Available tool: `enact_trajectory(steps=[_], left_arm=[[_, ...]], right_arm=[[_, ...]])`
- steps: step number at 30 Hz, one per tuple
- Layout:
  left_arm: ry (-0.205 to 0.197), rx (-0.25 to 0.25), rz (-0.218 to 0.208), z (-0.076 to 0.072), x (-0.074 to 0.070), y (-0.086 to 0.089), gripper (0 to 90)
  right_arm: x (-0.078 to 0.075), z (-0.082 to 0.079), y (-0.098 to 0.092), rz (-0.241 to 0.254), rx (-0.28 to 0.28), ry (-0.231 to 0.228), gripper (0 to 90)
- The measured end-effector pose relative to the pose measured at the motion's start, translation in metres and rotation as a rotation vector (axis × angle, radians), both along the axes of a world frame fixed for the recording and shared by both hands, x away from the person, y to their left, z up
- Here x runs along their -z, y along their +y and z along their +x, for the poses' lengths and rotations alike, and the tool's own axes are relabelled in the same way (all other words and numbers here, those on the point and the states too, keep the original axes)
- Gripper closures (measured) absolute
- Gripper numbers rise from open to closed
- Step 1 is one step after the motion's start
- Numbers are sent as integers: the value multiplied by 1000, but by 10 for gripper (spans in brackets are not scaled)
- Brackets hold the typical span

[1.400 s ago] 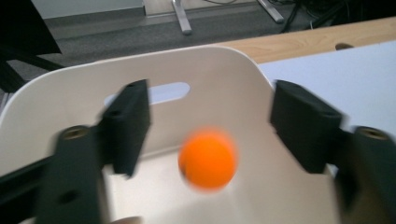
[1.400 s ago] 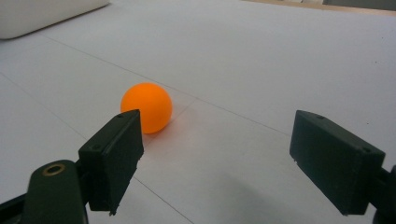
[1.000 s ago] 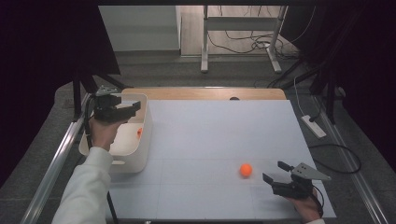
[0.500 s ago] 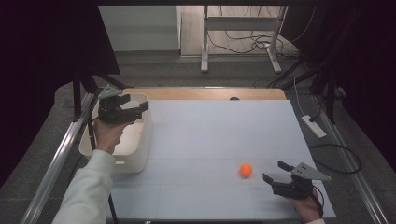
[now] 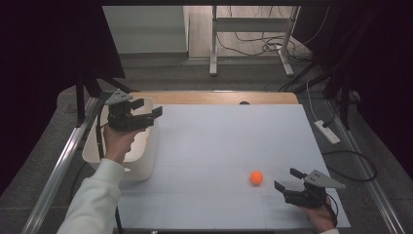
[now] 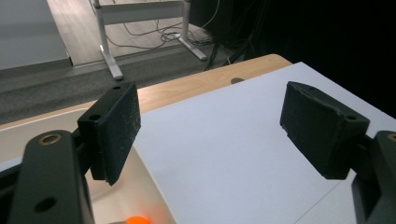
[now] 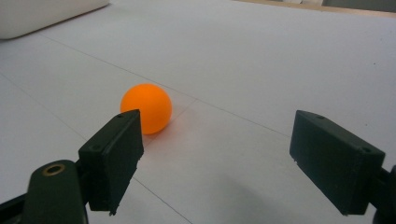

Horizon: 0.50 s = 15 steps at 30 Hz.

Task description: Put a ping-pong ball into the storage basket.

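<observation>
My left gripper [image 5: 147,107] hovers over the far right rim of a white tub [image 5: 144,167], open with nothing between its jaws, which have just been closing slightly. In the left gripper view the gripper [image 6: 217,126] looks out over the table, and an orange ball [image 6: 137,219] lies in the tub below. A second orange ball [image 5: 256,177] rests on the white table near the front right. My right gripper [image 5: 286,179] sits low just right of it, open and empty. In the right gripper view the ball [image 7: 146,108] lies just beyond the left jaw of the gripper [image 7: 219,154].
A white sheet [image 5: 219,141] covers the table, with a wooden strip [image 5: 214,97] along the back edge. A metal rail [image 5: 58,165] runs down the left side. A power strip [image 5: 327,131] and cables lie on the floor at the right.
My left gripper has shifted a little to the right and up over the tub's rim. The right gripper and the ball on the table have stayed put.
</observation>
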<state>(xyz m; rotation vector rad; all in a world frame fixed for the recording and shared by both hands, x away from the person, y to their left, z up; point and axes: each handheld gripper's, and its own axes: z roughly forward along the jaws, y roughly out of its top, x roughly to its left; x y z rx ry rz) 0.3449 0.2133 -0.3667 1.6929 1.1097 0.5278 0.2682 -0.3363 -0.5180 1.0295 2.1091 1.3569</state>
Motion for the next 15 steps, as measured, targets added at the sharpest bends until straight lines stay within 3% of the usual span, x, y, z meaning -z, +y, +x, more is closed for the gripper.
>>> enact_trajectory(steps=[15], left_arm=[[-14, 62, 11, -8, -4, -15, 214]], right_arm=[[-1, -1, 1, -2, 2, -6, 174]])
